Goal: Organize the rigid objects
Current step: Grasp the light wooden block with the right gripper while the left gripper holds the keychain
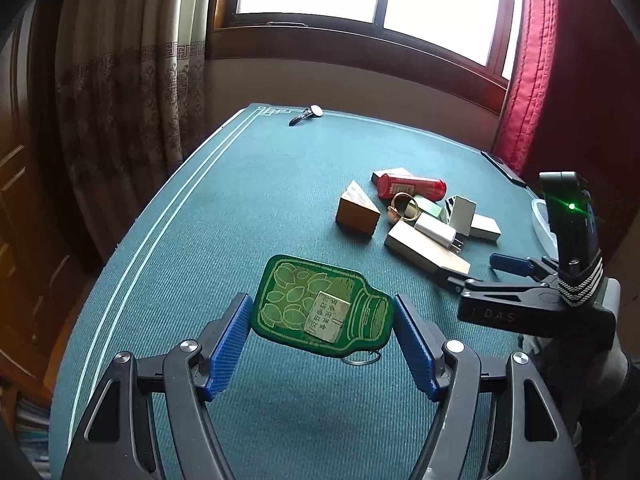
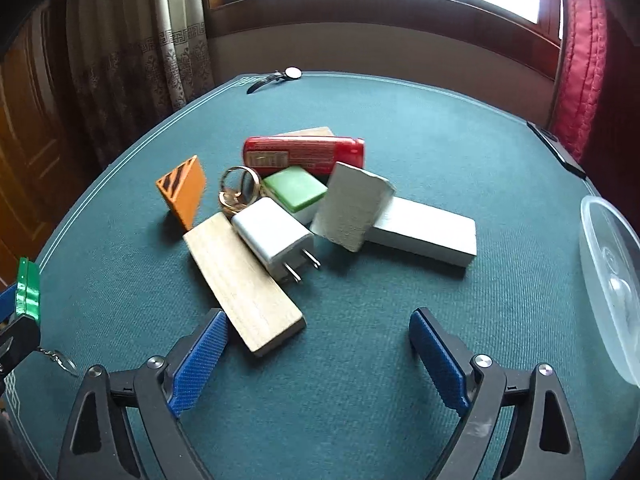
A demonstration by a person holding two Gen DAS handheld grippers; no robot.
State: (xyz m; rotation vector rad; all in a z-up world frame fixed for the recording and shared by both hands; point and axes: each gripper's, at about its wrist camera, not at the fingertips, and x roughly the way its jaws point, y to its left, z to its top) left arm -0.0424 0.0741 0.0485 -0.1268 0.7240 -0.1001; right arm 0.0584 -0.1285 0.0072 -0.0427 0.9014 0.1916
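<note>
Fingers of the left gripper (image 1: 322, 330) clamp the green bottle-shaped tag (image 1: 320, 304); right gripper (image 2: 316, 354) is wide open and empty near the wooden block (image 2: 244, 280), probably the next grab.

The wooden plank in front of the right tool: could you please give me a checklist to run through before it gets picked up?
1. Right tool empty: ok.
2. Wooden plank between its pads: not ok, one corner only, beside the left pad.
3. Plank free of load: not ok, white charger lies on it.
4. Left tool gripping green bottle-shaped tag: ok.
5. Clear plastic container within reach: cannot tell.
</note>
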